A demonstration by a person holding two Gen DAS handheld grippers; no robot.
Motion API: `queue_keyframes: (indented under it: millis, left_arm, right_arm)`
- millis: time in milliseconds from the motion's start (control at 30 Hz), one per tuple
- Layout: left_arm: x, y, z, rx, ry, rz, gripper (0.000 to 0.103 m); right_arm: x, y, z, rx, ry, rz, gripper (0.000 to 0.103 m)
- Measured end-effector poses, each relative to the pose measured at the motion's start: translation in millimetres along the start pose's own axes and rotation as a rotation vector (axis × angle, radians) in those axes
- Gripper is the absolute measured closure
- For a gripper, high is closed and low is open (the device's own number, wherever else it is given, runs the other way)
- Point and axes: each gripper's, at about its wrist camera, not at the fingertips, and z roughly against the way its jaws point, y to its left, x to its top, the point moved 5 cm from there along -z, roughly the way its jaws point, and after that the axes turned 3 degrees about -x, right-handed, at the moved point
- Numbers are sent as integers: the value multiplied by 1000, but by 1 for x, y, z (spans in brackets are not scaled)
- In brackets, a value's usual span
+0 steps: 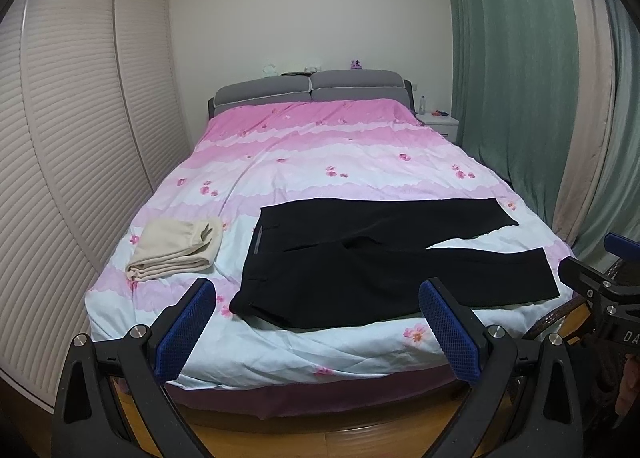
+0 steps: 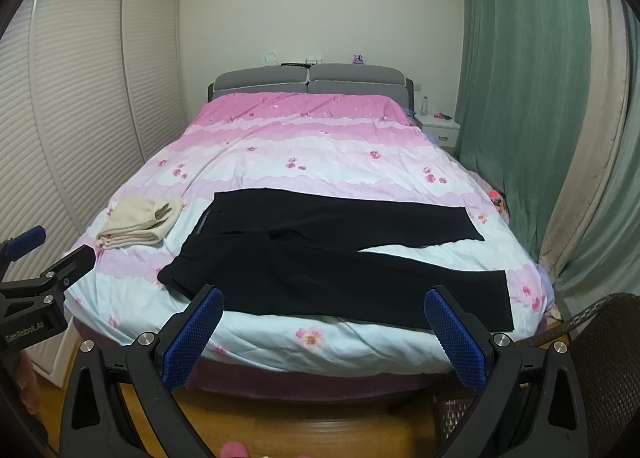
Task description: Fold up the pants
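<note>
Left gripper [image 1: 316,332] and right gripper [image 2: 322,336] both fingers apart, empty, short of black pants [image 1: 384,262] spread across bed [image 1: 360,358] foot; risk: pinching the cover too.

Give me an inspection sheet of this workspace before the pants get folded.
Surface: bed with a pink and white floral cover, lightly wrinkled.
Job's things: black pants spread flat and unfolded near the foot of the bed, waistband toward the wardrobe side, the two legs splayed apart toward the curtain side.
Clutter: folded cream garment beside the waistband, apart from the pants.
Grippers: left gripper open, holding nothing, off the foot of the bed; right gripper open, holding nothing, likewise short of the pants.
Cables: nothing seen.
Surroundings: louvred wardrobe, green curtain, white nightstand with a bottle, grey headboard, wicker chair.
</note>
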Motion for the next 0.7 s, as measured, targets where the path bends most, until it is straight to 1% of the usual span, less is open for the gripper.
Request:
queue_keyframes:
  millis: [700]
  left_arm:
    - [1, 0, 0, 5, 0, 10, 0]
  right_arm:
    - [0, -2, 7, 14, -15, -3, 1]
